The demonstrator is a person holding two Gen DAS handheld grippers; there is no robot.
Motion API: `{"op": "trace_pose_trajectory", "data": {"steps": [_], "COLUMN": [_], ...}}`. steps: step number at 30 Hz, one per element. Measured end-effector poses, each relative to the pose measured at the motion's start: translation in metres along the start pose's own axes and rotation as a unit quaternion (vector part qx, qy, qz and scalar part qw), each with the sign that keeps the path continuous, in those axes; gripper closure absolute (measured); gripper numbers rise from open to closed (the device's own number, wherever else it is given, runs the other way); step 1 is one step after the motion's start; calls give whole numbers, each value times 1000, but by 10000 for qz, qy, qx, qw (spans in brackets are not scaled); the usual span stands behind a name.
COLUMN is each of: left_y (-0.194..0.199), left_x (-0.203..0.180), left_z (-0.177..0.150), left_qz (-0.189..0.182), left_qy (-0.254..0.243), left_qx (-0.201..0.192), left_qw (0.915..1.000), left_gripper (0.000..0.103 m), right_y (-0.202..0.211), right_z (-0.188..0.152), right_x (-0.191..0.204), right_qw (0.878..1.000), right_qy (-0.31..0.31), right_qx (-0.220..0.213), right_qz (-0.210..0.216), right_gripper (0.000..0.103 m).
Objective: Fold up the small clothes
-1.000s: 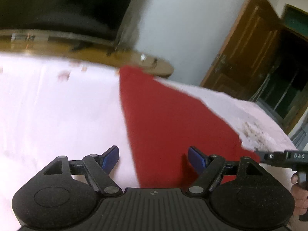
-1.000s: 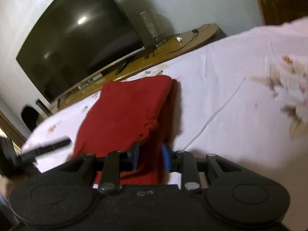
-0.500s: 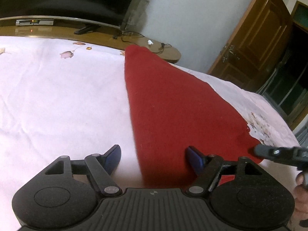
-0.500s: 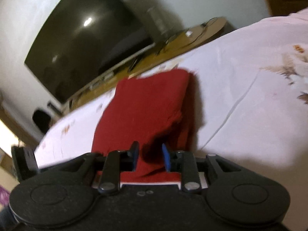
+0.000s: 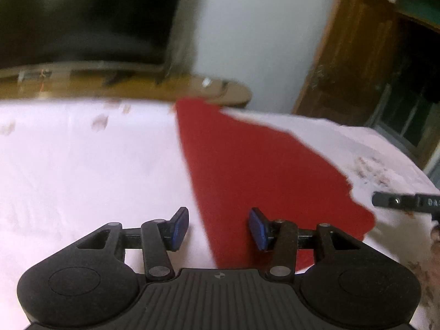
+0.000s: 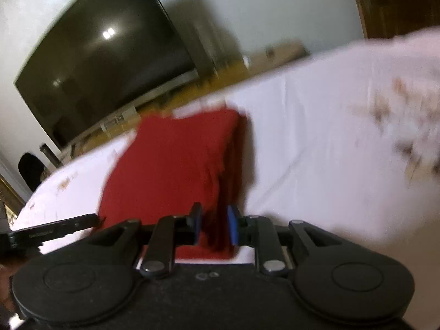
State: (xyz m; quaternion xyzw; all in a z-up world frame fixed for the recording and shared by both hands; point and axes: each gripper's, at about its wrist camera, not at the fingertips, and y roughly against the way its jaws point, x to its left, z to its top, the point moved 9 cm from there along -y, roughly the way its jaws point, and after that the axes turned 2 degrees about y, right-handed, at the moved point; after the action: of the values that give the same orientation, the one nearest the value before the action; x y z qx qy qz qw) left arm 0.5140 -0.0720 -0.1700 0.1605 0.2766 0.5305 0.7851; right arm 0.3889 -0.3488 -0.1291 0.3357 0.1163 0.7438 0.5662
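We hold a tool in each hand over a bed covered with a white sheet (image 5: 82,165) printed with small flowers. A red cloth (image 5: 247,170) lies flat on the sheet, its far end reaching toward the bed's far edge and its near end running under both tools.

Our left tool (image 5: 218,227) has its blue pads standing apart and closing; the cloth's left edge runs between them, the right pad (image 5: 257,232) is over the red fabric, and the left one is over bare sheet. Neither pad presses on the cloth, so this tool is released.

Our right tool (image 6: 213,227) is clenched on the red cloth (image 6: 176,170): a bunched fold of its right-hand edge sits pinched between the two narrow-set pads, though its jaws are easing open. The fabric rises from the sheet toward that grip.

Beyond the bed, a dark television (image 6: 104,74) stands on a low wooden stand (image 5: 137,88) against a pale wall. A brown wooden door (image 5: 352,55) is to the right. Both views are blurred.
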Motion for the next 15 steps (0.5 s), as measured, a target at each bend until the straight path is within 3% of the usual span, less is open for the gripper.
{"op": "trace_pose_trajectory", "data": {"steps": [3,7,8,9,11,13,15], "left_y": [-9,-36,-32,-28,-15,-15,-30], "left_x": [-31,-45,-46,-45,-42,-39,-37], "left_z": [4,-32,-34,-30,-8,17,33], "left_qz": [-381,-393,-436,-458,-470,-513,-480], "left_qy": [-397,-736,-746,-674,-568,-472,-391], "left_qx": [-60,357,272,307,-78,-405,-390], "left_qw": [9985,9959,9959,9962,9972,9967,9973], "left_gripper": [55,55,55,55,55,55,55], "right_y": [-1,-33,-48,-52,-42,-27,-26], "right_z": [12,-3,-16,-23,-19,-1,14], "right_x": [24,49,38,31,25,30,35], "right_qw": [9980,9855,9825,9828,9885,9909,9908], "right_qy": [599,1694,1757,1697,1413,1339,1329], "right_qx": [-162,92,463,578,487,51,-231], "right_qz": [153,-87,-407,-447,-230,-116,-61], "right_gripper": [82,84,88,88,88,80,81]}}
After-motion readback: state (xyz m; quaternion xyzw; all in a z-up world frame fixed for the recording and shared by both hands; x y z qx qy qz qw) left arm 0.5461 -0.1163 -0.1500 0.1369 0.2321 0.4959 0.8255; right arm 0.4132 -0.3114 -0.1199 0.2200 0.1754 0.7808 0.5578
